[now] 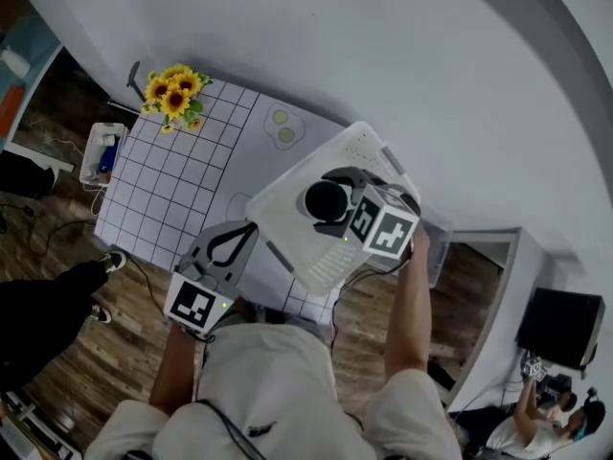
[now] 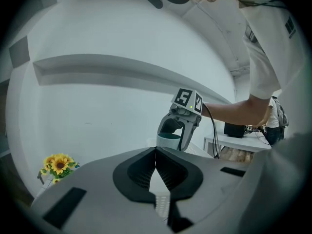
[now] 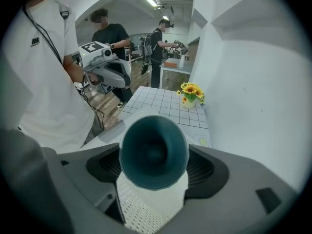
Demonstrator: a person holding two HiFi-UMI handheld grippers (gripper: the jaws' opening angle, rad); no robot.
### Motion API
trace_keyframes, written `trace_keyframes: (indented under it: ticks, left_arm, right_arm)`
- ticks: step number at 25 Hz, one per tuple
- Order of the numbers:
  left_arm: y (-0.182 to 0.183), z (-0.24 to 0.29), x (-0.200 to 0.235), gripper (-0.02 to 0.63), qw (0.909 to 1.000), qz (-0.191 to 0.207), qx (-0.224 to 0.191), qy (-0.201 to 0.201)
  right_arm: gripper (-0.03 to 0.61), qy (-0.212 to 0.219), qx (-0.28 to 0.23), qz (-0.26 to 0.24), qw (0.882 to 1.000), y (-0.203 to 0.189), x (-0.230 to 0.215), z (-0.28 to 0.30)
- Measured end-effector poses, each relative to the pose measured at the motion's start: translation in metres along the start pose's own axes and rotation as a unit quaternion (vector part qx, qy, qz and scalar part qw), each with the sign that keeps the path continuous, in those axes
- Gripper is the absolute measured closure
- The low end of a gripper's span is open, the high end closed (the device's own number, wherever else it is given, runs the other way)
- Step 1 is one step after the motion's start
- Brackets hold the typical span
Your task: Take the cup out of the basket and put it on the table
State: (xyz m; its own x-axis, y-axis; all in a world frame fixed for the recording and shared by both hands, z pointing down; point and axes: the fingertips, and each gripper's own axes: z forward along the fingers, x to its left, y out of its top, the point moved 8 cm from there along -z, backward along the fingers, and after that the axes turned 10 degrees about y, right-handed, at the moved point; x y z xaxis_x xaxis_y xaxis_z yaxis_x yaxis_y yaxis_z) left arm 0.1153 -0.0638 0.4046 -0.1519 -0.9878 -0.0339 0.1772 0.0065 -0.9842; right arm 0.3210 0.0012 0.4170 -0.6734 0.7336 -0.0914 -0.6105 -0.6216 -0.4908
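Right claw (image 3: 154,173) clamps dark teal round cup (image 3: 154,151) above white perforated plastic basket (image 1: 287,220), presumably clearing its rim; left claw (image 2: 156,154), 7 o'clock: closed, empty.

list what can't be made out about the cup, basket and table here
- Cup base: right gripper view shows only its mouth and inside; head view looks down into it, the right gripper around it.
- Gap between cup and basket: left gripper view, the left gripper body hides it.
- Yellow-green items on the table: head view, too small to identify.

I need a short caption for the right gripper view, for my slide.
Right gripper holds teal cup above the white perforated basket.
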Motion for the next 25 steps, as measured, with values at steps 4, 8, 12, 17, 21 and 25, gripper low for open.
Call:
trace_keyframes:
  ticks: [4,8,12,17,21,25]
  left_arm:
    - [0.000,-0.009,0.001,0.604,1.0000,0.000,-0.002,0.009]
    - [-0.001,-0.020,0.002,0.604,0.9998,0.003,-0.005,0.018]
    - [-0.002,-0.032,0.004,0.604,0.9995,-0.003,-0.004,0.031]
    - [-0.004,-0.047,0.008,0.604,0.9988,-0.007,-0.004,0.049]
    - [-0.007,-0.061,0.013,0.604,0.9979,-0.010,-0.003,0.064]
    - [-0.011,-0.073,0.018,0.604,0.9966,-0.018,0.001,0.081]
  right_arm:
    - [0.202,-0.005,-0.003,-0.018,1.000,0.016,0.010,-0.011]
    - [0.202,-0.005,-0.005,-0.032,0.999,0.030,0.021,-0.017]
    - [0.202,-0.004,-0.004,-0.048,0.999,0.046,0.030,-0.022]
    - [0.202,-0.004,-0.016,-0.067,0.998,0.066,0.040,-0.025]
    - [0.202,-0.003,-0.028,-0.086,0.996,0.083,0.049,-0.028]
    - [0.202,-0.001,-0.027,-0.104,0.994,0.100,0.053,-0.026]
